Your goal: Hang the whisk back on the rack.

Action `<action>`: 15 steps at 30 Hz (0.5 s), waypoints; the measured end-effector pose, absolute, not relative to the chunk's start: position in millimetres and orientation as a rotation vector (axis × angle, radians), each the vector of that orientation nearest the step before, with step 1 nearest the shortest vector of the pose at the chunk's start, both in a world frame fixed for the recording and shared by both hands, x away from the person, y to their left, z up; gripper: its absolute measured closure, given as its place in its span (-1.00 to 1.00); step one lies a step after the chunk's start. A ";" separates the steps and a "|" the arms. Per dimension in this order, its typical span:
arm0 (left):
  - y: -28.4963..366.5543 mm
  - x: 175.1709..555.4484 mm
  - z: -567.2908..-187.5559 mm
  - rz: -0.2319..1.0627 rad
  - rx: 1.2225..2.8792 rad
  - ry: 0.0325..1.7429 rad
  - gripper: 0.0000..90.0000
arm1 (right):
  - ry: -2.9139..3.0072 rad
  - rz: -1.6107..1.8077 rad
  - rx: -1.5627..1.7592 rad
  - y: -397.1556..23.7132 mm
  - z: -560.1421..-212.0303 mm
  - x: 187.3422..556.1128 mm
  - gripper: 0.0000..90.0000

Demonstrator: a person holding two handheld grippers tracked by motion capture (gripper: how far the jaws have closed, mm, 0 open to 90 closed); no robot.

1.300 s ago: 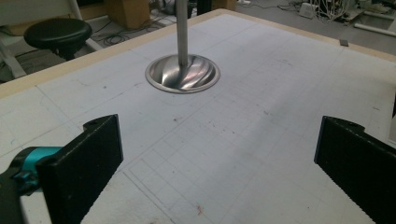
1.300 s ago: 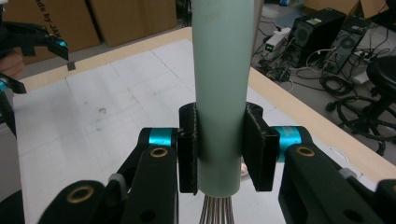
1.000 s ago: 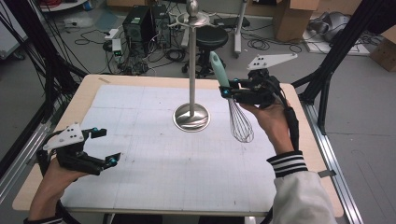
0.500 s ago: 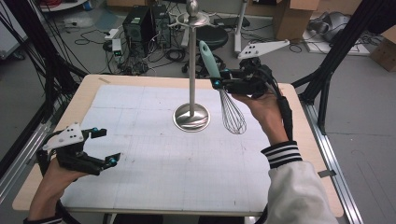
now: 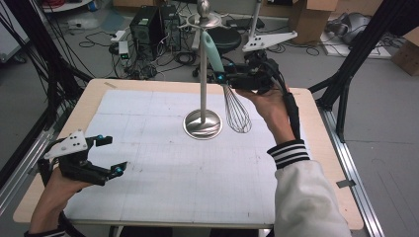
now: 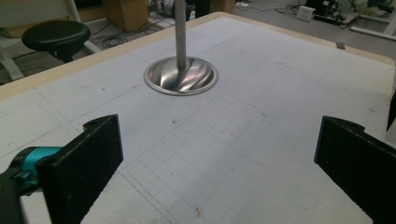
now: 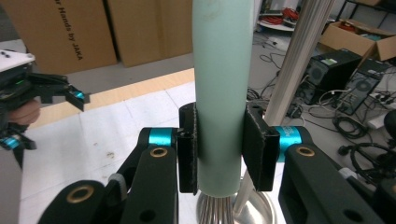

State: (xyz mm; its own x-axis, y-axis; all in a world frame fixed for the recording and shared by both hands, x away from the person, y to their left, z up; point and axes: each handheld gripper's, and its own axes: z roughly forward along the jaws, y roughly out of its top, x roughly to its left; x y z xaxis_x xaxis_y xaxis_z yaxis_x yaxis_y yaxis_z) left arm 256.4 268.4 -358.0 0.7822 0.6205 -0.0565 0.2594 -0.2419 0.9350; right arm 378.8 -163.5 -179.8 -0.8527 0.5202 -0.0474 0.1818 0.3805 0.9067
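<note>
A whisk (image 5: 236, 109) with a mint-green handle (image 7: 220, 88) and wire loops hangs in the air, held upright just right of a steel stand (image 5: 203, 69). My right gripper (image 5: 223, 77) is shut on the handle, both pads (image 7: 256, 144) pressed against it. The handle's top reaches up near the stand's hooked crown (image 5: 202, 19). The stand's round base (image 6: 181, 77) rests on the white gridded mat (image 5: 163, 163). Low at the table's front left, my left gripper (image 5: 108, 155) stands open with nothing between its fingers (image 6: 86, 163).
The wooden table edge (image 5: 326, 148) frames the mat. Beyond the far edge are a black stool (image 6: 55, 35), computer boxes (image 5: 153, 22), cables and cardboard boxes (image 7: 65, 32) on the floor. Black frame posts (image 5: 365, 44) stand at both sides.
My right gripper has carried the whisk up and to the left, from beside the stand's base toward its pole and top. The left gripper has stayed put.
</note>
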 end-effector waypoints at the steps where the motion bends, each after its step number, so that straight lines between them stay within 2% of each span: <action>1: 268.4 256.5 -358.1 0.391 1.827 0.678 -0.96 | 2.315 1.452 0.605 -161.9 -179.5 380.0 0.54; 15: 268.0 257.2 -358.6 0.387 1.830 0.674 -0.96 | 2.276 1.437 0.630 -158.8 -179.4 387.7 0.54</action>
State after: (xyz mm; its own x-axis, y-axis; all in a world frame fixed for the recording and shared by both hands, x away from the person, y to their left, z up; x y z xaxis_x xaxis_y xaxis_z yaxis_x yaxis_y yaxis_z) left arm 257.2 268.0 -358.6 0.7852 0.6166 -0.0579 0.2602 -0.2436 0.9343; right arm 387.7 -158.8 -179.4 -0.8296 0.5533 -0.0745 0.1706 0.3783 0.9098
